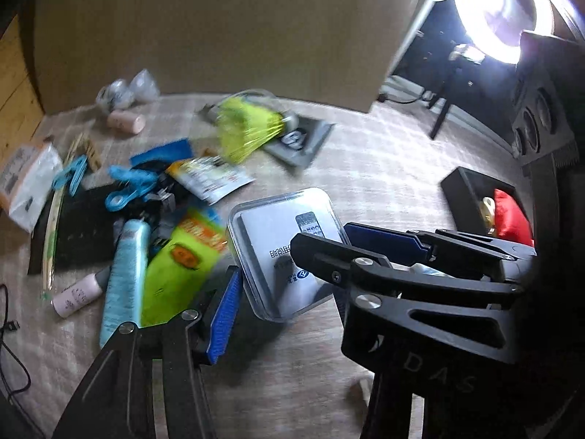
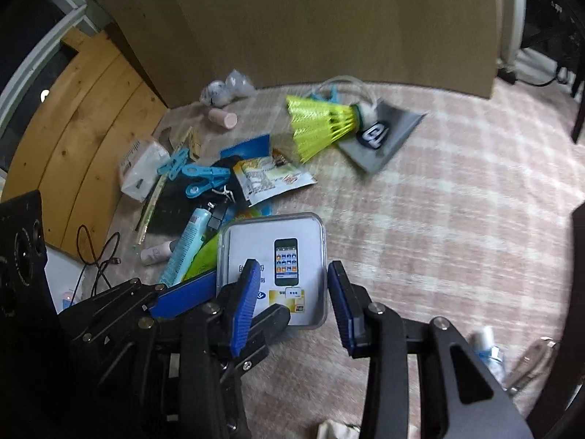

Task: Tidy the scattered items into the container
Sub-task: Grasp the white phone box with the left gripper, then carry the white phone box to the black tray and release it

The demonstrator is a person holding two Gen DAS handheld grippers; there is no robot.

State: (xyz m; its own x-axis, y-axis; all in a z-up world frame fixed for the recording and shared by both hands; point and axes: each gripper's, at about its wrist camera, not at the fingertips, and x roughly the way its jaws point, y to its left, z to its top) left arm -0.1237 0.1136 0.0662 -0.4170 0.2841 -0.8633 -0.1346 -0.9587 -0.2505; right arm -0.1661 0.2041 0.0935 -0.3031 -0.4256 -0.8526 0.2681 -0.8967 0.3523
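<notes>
A clear plastic case with a white phone-picture card (image 1: 281, 248) (image 2: 274, 267) lies on the checked cloth in front of both grippers. My left gripper (image 1: 289, 285) is open, its blue pads either side of the case's near end. My right gripper (image 2: 292, 300) is open, its pads straddling the case's near edge; it also shows in the left wrist view (image 1: 384, 245) over the case's right corner. A black box (image 1: 475, 201) holding a red pouch (image 1: 512, 219) stands at the right.
A pile lies left of the case: a turquoise tube (image 2: 186, 252), green packet (image 1: 175, 270), blue clips (image 2: 204, 179), snack sachet (image 2: 270, 179), tissue pack (image 2: 139, 172), pink bottles (image 2: 223, 117). A yellow shuttlecock (image 2: 321, 124) and grey pouch (image 2: 384, 139) lie behind. A cardboard wall (image 2: 310, 25) stands at the back.
</notes>
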